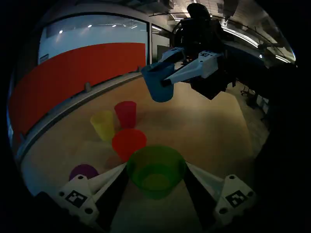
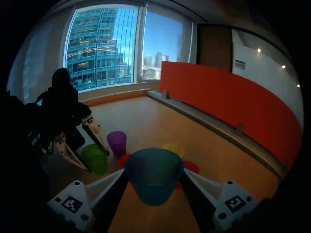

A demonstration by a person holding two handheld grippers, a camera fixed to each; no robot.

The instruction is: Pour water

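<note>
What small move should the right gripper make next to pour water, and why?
Probably carry the blue cup toward the green cup until it hangs over that cup's open mouth, and only then tilt. The right gripper holds the blue cup raised and well apart from the green cup, which the left gripper holds lower down, mouth up.

Translucent blue cup (image 1: pixel 157 83) raised, slightly tilted; translucent green cup (image 1: pixel 156 174) upright, well apart.

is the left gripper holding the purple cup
No, the left gripper is shut on the green cup; the purple cup stands on the table.
</note>
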